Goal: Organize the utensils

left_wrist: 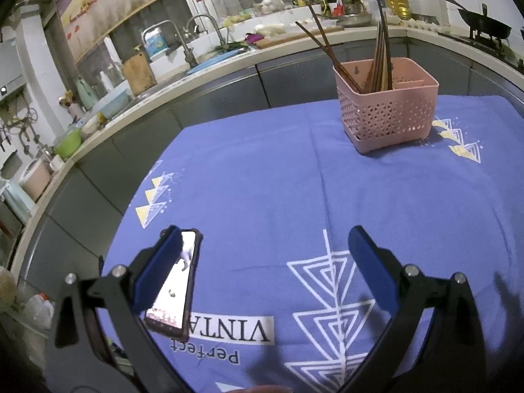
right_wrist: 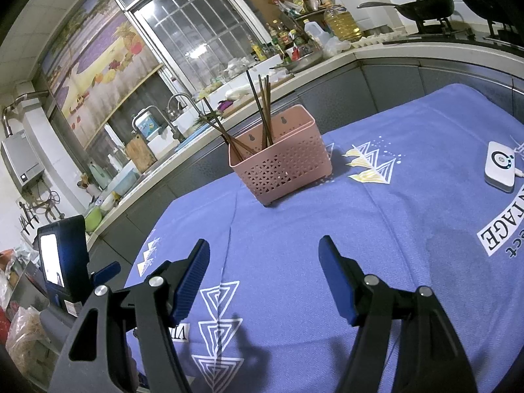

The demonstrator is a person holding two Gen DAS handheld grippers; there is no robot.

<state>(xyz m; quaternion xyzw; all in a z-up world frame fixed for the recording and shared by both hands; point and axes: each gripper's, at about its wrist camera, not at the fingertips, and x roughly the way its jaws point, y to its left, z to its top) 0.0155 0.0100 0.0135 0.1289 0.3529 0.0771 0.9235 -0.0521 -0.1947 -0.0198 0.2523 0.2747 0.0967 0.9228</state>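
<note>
A pink perforated utensil basket (left_wrist: 388, 109) stands on the blue tablecloth (left_wrist: 262, 180) at the far side; it also shows in the right wrist view (right_wrist: 281, 160). Several dark wooden chopsticks (left_wrist: 381, 55) stand in it, leaning apart, and show in the right wrist view too (right_wrist: 263, 111). My left gripper (left_wrist: 265, 262) is open and empty, low over the near part of the cloth. My right gripper (right_wrist: 263, 271) is open and empty, also well short of the basket.
A phone (left_wrist: 175, 278) with a lit screen lies by my left finger at the cloth's near left edge. A white device (right_wrist: 499, 165) lies on the cloth at the right. A kitchen counter (left_wrist: 163, 82) with sink, bottles and a wok runs behind the table.
</note>
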